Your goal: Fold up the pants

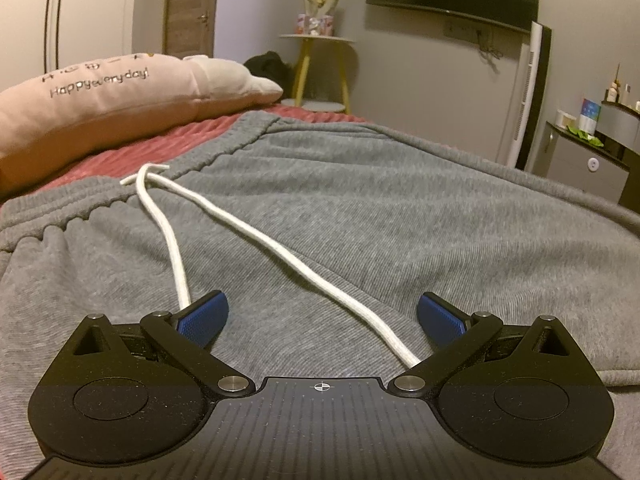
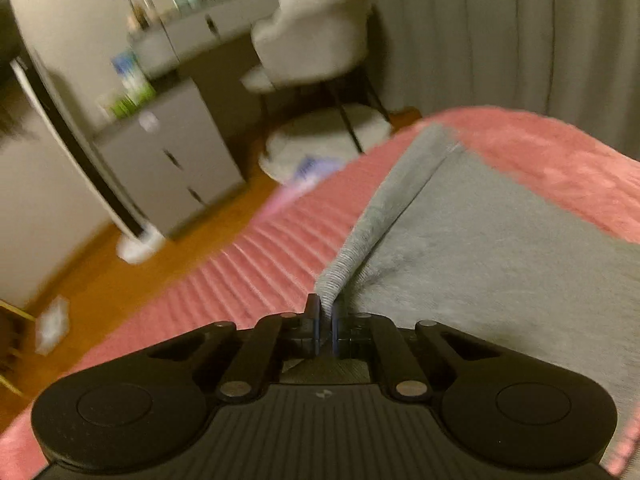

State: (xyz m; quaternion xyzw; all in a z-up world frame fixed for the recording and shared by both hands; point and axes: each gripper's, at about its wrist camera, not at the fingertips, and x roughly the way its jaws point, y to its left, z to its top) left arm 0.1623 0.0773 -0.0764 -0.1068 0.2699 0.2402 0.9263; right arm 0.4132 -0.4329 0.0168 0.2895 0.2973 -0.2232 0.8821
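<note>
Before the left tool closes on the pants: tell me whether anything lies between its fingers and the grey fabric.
Yes. The white drawstring lies on the pants, one strand running between the open left tool fingers, the other passing under the left pad. Closing now would likely pinch cord along with fabric.

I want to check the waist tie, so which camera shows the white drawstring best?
The left wrist view: the white drawstring runs in full from the waistband across the gray sweatpants. The right wrist view shows none of it, only a pinched fabric edge.
</note>
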